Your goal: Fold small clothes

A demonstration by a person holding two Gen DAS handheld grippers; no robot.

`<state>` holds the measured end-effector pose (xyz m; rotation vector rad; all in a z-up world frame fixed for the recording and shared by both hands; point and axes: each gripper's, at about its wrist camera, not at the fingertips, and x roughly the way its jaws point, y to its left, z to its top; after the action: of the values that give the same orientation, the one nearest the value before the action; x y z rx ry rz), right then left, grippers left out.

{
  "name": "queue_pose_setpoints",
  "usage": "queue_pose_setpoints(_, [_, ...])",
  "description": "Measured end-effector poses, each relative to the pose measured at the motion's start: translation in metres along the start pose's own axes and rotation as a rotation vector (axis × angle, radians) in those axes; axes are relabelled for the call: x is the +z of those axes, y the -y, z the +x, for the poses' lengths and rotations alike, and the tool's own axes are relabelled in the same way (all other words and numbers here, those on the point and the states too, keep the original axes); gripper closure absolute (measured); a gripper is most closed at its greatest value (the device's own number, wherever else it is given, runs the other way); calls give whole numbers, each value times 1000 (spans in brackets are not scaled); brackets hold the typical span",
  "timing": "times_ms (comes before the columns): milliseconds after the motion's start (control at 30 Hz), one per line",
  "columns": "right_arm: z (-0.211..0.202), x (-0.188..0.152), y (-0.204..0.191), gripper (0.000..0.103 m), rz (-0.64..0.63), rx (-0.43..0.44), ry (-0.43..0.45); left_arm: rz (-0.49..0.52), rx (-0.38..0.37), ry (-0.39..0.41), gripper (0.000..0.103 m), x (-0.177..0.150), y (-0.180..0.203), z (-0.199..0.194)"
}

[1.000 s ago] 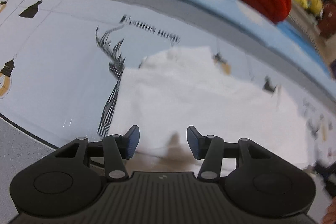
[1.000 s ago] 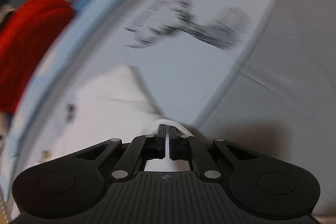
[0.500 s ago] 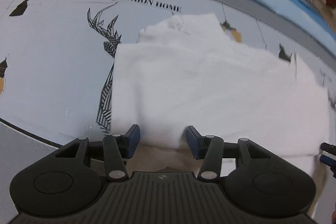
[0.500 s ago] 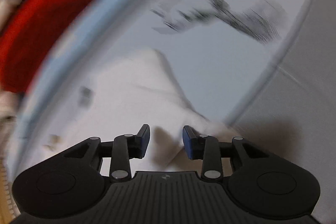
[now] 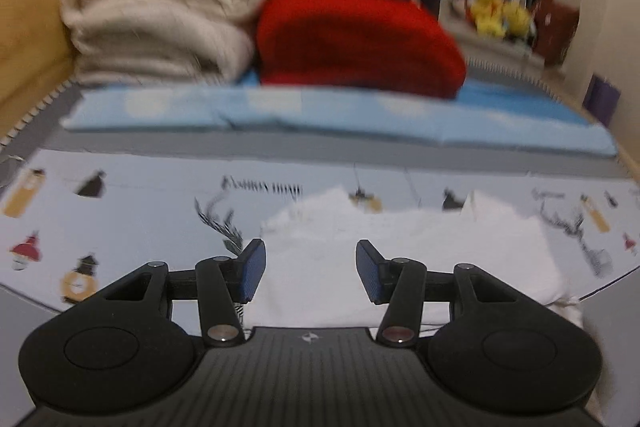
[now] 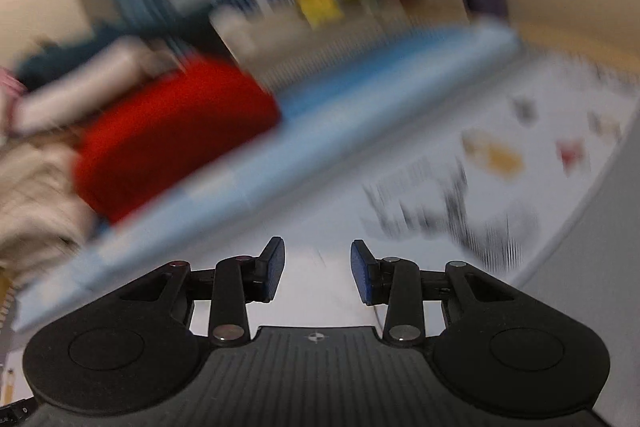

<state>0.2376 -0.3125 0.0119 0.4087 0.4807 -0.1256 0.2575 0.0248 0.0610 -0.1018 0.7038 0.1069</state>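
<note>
A folded white garment (image 5: 420,251) lies flat on the printed pale sheet (image 5: 140,211) in the left wrist view, just ahead of my left gripper (image 5: 310,267). The left gripper is open and empty, raised above the garment's near edge. My right gripper (image 6: 317,267) is open and empty, tilted up above the sheet (image 6: 400,195). The right wrist view is heavily blurred, and only a pale strip that may be the garment shows between its fingers.
A red knit (image 5: 356,39) and a stack of folded beige blankets (image 5: 160,15) sit at the back on a blue pad (image 5: 340,115). Yellow toys (image 5: 496,13) stand on a shelf behind. The grey mattress edge (image 6: 600,267) lies to the right.
The right gripper opened and let go of the white garment's edge, then lifted and tilted up. The left gripper stayed open and rose, tilting up from the folded garment toward the back.
</note>
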Motion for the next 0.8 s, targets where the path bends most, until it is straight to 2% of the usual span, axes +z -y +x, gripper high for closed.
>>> queue_pose_setpoints(100, [-54,14,-1,59,-63,67,123,-39,-19,44,38,-19,0,-54])
queue_pose_setpoints(200, [-106,14,5,52,-122,153,151,8,3,76,31,-49,3,-109])
queue_pose_setpoints(333, [-161,-3,30,41,-196,158,161,83,17,113,22,-108,6,-171])
queue_pose_setpoints(467, [-196,-33,64,38,-235,125,74,149,39,82,22,-167,5,-197])
queue_pose_setpoints(533, [-201,-52,76,38,-275,67,11,145,53,31,22,-192,2,-200])
queue_pose_setpoints(633, [-195,-86,97,38,-304,-23,-64,54,46,-112,23,-201,-8,-201])
queue_pose_setpoints(700, [-187,-105,103,39,-321,-89,-129,5,16,-106,23,-201,-16,-204])
queue_pose_setpoints(733, [-185,-108,103,39,-312,-112,-156,16,33,-96,23,-204,-17,-203])
queue_pose_setpoints(800, [-185,-112,102,40,-280,-73,-167,54,79,-96,24,-211,-17,-194])
